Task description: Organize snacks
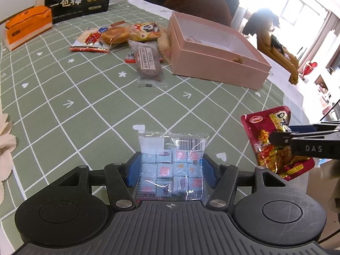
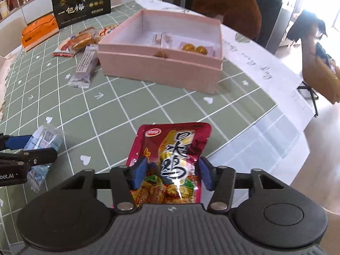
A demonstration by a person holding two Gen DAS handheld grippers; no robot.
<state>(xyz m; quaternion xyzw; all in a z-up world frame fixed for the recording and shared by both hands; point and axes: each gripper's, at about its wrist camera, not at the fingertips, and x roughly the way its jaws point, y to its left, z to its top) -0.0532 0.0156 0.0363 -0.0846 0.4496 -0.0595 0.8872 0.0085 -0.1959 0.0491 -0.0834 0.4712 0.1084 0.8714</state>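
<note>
Red foil snack pouch point(image 2: 170, 165) sits between the blue pads of the right gripper point(image 2: 173, 175), which pinch its lower half. Left gripper point(image 1: 170, 170) clamps a clear packet of small cubes point(image 1: 172, 163) low over the green checked desk point(image 1: 85, 110). Risk: slick foil may slide out before reaching the open pink box point(image 2: 161, 63) beyond.

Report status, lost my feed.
Left gripper shut on clear candy bag. Right gripper around red snack pouch, grip unclear. Pink box open, path unobstructed.
</note>
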